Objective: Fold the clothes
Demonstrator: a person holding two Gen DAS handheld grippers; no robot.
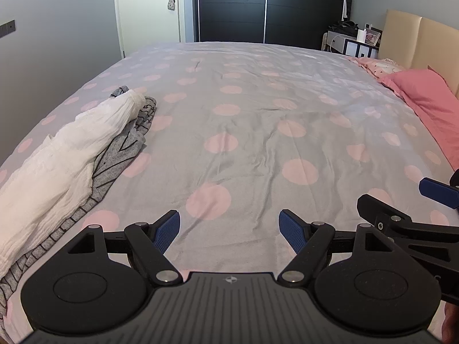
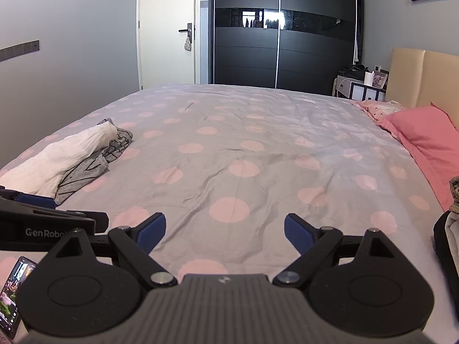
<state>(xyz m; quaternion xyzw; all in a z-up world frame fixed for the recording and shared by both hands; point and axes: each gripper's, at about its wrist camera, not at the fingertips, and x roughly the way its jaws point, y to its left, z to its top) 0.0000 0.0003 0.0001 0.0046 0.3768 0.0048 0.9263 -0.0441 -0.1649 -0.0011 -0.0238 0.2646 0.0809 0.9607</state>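
Left gripper [image 1: 229, 230] and right gripper [image 2: 225, 233]: both spread wide, empty; white garment [image 1: 71, 154] atop grey striped top [image 1: 126, 149], ahead-left on bedspread [image 1: 258, 132]; risk: pinching both layers together.

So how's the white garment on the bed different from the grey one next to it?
The white garment is plain, crinkled cloth; the grey garment is smoother knit with black line markings. The white garment lies on top and is bunched into a long roll, while the grey garment lies flatter underneath, sticking out along its side. Both are unfolded, in one heap on the left of the bed, untouched by either gripper.
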